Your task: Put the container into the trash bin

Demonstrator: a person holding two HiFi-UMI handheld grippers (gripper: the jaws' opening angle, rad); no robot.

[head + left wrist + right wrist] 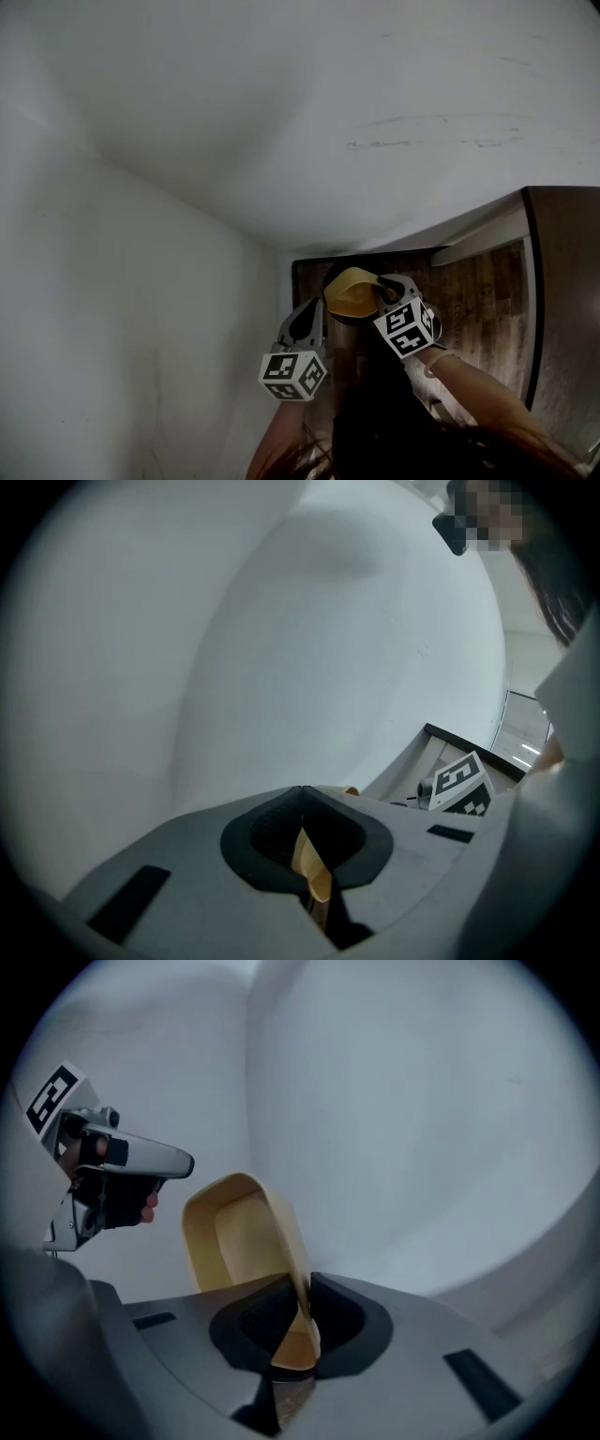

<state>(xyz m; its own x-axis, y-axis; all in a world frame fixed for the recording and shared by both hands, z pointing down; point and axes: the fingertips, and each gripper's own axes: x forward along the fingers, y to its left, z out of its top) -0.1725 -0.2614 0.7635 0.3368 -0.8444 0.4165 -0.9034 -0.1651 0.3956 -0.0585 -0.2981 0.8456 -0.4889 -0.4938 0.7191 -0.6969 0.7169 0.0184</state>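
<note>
A pale yellow plastic container (352, 292) hangs in the room's corner between my two grippers. My right gripper (383, 290) holds it from the right. In the right gripper view the container (239, 1232) stands on edge and its rim runs between the pads of my right gripper (300, 1302), which touch it. My left gripper (314, 309) is at its left side. In the left gripper view my left gripper (302, 832) is shut with a thin yellow edge (311, 869) between the pads. A dark rounded shape (336, 274), apparently the bin, lies right under the container.
White walls (187, 141) meet in a corner close ahead. Wooden floor (478, 286) shows at the right, with a white baseboard (480, 242) and a dark upright panel (567, 281). The person's forearm (478, 389) and dark hair fill the bottom.
</note>
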